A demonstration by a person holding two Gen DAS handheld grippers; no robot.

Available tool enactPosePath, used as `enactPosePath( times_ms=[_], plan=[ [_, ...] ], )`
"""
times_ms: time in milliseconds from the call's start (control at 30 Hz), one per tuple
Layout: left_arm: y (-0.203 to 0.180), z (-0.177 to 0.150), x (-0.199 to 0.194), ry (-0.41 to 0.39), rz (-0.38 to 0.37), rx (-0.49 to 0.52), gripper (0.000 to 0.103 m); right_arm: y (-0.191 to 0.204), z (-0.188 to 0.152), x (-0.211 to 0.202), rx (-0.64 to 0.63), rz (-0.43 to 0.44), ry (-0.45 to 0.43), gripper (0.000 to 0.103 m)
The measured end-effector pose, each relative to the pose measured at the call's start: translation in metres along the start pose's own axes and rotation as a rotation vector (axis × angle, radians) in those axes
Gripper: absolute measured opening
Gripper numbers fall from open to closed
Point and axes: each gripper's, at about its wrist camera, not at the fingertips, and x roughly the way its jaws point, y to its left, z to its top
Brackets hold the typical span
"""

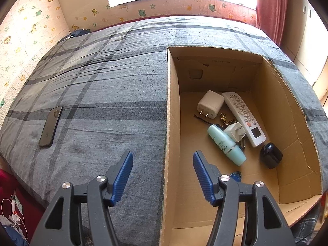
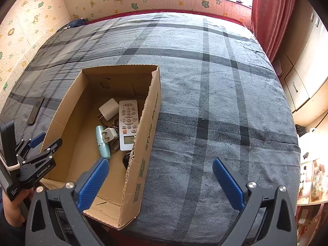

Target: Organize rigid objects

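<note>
The left gripper (image 1: 163, 176) hangs with jaws spread and empty over the near wall of the cardboard box (image 1: 171, 123). At the left of the left wrist view, a dark phone (image 1: 50, 126) lies flat on the plaid bedspread (image 1: 102, 82): stiff, thin, probably slippery, best pinched across its long edges. The right gripper (image 2: 161, 181) is also spread, holding nothing.

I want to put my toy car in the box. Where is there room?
The cardboard box is crowded at its far right, where the remote, white charger, teal bottle and black round thing cluster. Its floor along the left wall, and near the left claw, is bare.
</note>
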Motion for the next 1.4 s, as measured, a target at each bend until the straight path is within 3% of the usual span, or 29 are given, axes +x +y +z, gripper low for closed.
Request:
enactPosePath(
  times_ms=[133,267,367,767,967,1400],
  plan=[
    [-0.002,-0.002,-0.011,0.007,0.005,0.006,0.087,0.001,-0.005,-0.007,-0.003,0.001,-0.014,0.103],
    [-0.004,-0.003,-0.024,0.004,0.016,0.012,0.09,0.001,-0.009,-0.017,-0.002,-0.002,-0.035,0.103],
    [-0.003,-0.003,-0.038,-0.005,0.006,-0.012,0.103,0.003,-0.013,-0.026,-0.007,-0.002,-0.051,0.103],
    [-0.014,0.002,-0.105,-0.075,0.01,0.008,0.103,0.012,-0.021,-0.074,-0.029,-0.016,-0.113,0.103],
    [-0.02,0.007,-0.13,-0.093,0.052,0.011,0.103,0.012,-0.02,-0.103,-0.016,-0.024,-0.146,0.103],
    [-0.024,0.015,-0.176,-0.158,0.026,-0.008,0.103,0.017,-0.02,-0.148,-0.01,-0.033,-0.203,0.103]
  ],
)
